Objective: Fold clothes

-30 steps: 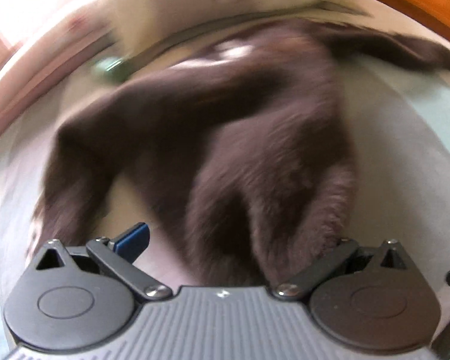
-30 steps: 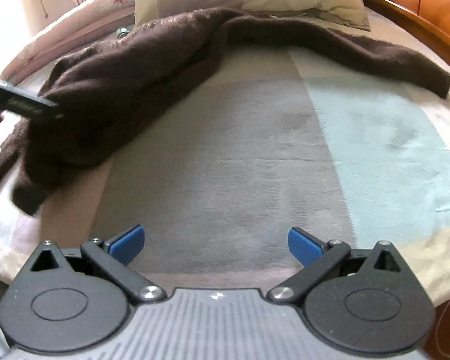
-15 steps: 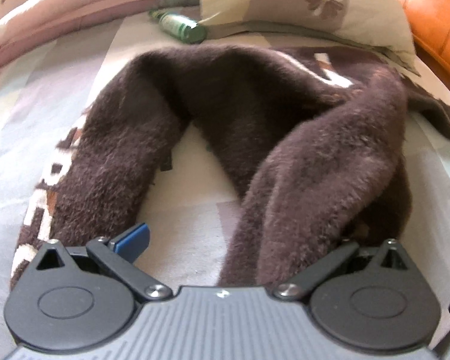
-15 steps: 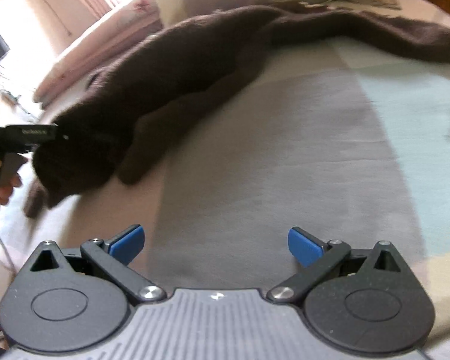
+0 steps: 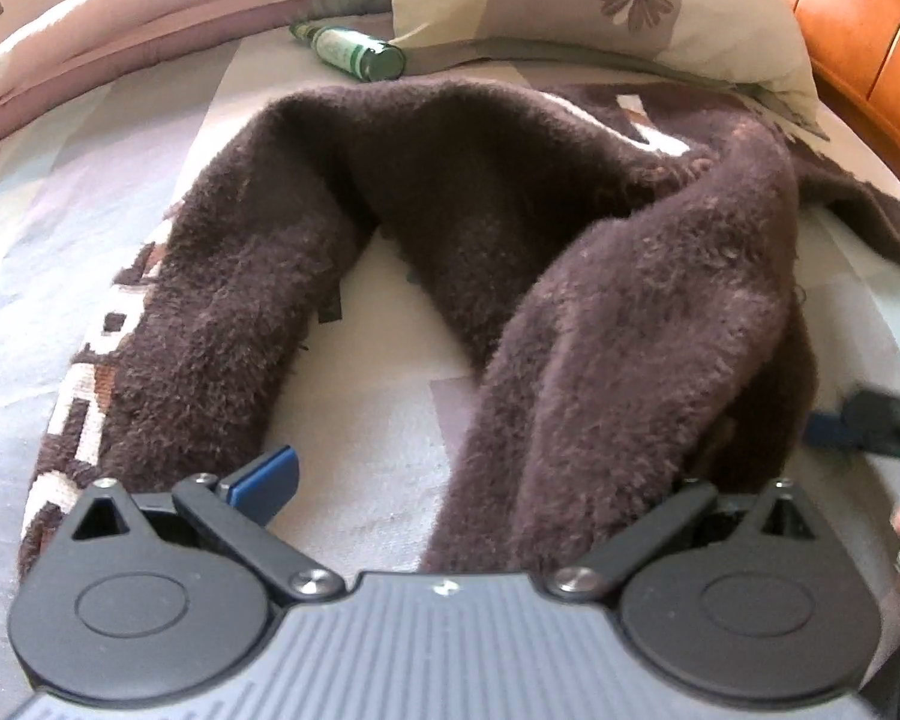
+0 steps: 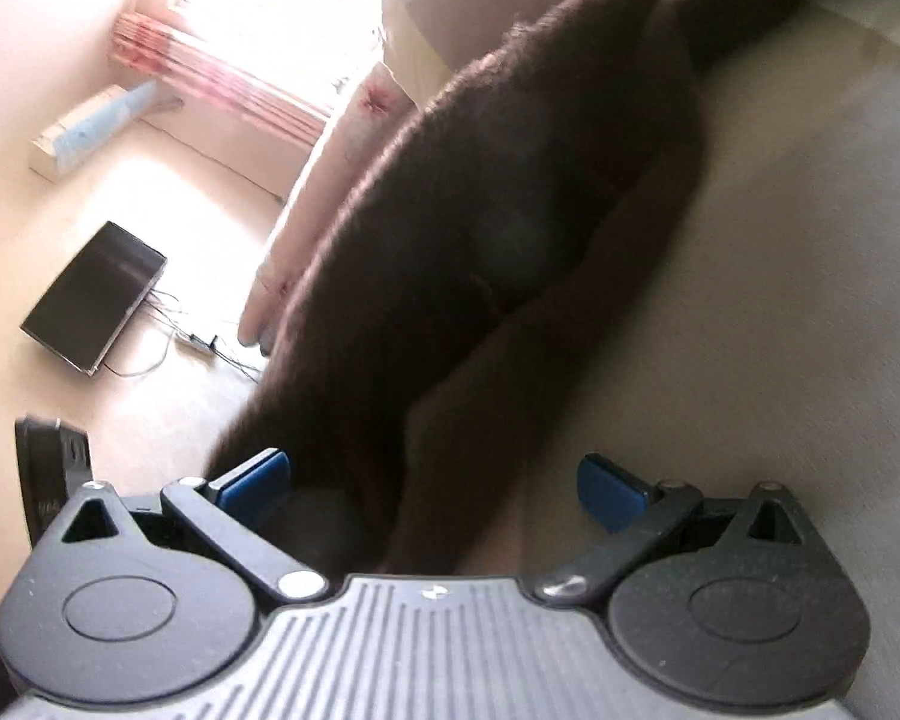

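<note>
Now that the right gripper (image 6: 432, 486) has swung in from bare bed (image 6: 780, 270) to the sweater (image 6: 510, 210), we have both tools at the same near end of the garment. A second ago its wrist view showed only sheet between the pads; now a dark fold runs in between them. The jaws are spread wide with both blue pads clear, so nothing is clamped yet. On the left gripper (image 5: 486, 474) the jaws also stand spread. One pad is bare, the other is buried under a thick fold of sweater (image 5: 630, 330) that drapes over that finger, so the cloth is hooked rather than pinched. The blur of a second ago is gone and that view has settled, so we read the drag as over. The sweater lies on the bed (image 5: 360, 420) in a horseshoe. One arm runs down each side towards us, sheet shows in the middle, and the body is bunched beyond. Its patterned edge shows along the left side. The right gripper (image 5: 870, 426) sits just beside the right arm of the horseshoe. Further back are a green bottle (image 5: 354, 51) and a pillow (image 5: 600, 0), both clear of the cloth. Our read: still spreading, no fold made, and next we need a right-hand pinch on that edge.
</note>
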### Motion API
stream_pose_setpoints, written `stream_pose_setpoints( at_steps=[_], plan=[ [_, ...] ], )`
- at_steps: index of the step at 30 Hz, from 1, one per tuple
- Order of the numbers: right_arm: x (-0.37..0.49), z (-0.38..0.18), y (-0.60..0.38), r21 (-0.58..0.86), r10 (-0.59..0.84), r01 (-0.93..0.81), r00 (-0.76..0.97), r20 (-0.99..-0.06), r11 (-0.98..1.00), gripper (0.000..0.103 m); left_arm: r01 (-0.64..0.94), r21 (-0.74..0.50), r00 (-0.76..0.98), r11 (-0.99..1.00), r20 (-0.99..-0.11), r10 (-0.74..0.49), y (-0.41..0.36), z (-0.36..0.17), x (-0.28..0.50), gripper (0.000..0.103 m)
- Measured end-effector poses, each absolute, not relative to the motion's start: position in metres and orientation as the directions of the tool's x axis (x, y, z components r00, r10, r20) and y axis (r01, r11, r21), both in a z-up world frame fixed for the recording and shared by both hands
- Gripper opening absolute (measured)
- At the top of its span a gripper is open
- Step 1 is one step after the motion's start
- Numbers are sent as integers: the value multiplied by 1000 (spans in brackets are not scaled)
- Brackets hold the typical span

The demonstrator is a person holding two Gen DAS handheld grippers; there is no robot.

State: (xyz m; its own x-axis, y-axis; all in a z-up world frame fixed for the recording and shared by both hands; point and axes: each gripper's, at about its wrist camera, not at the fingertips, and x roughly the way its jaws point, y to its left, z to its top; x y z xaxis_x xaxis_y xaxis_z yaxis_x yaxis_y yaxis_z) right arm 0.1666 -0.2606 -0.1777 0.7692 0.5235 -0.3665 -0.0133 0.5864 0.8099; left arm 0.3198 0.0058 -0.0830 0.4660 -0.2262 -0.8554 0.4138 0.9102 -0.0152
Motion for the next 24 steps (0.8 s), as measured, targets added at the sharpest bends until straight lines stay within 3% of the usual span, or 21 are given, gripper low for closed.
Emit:
stream_pose_setpoints(
  at_steps=[5,8,9,10,11,13,15,17,22,24],
  plan=[
    [194,-174,-250,811,508,6,777,-372,585,103,411,-37,461,911,-854,-243,10,-85,322,103],
    [196,-177,-246,864,611,-67,734,-296,499,103,412,-50,459,910,-851,-255,12,-85,322,103],
    [194,-180,-245,840,596,-75,739,-315,537,96,412,-57,458,909,-850,-260,13,-85,323,103],
    [193,-183,-243,814,578,-81,744,-335,576,76,411,-62,456,910,-850,-264,13,-86,323,103],
    [194,-185,-246,772,543,-60,746,-386,632,64,410,-66,454,910,-850,-267,14,-87,324,103],
    [194,-200,-263,816,538,-6,755,-376,579,17,407,-75,453,910,-849,-273,15,-87,324,103],
    [192,-216,-282,894,561,26,770,-304,448,16,411,-78,453,908,-847,-277,14,-88,323,103],
    [195,-212,-279,888,553,56,764,-332,456,20,412,-74,454,908,-848,-275,13,-89,322,103],
    [201,-191,-252,822,542,-34,767,-343,568,61,409,-74,451,910,-850,-272,13,-90,322,103],
    [204,-190,-252,827,557,-59,765,-322,559,67,408,-75,452,910,-849,-273,14,-89,322,103]
  ],
)
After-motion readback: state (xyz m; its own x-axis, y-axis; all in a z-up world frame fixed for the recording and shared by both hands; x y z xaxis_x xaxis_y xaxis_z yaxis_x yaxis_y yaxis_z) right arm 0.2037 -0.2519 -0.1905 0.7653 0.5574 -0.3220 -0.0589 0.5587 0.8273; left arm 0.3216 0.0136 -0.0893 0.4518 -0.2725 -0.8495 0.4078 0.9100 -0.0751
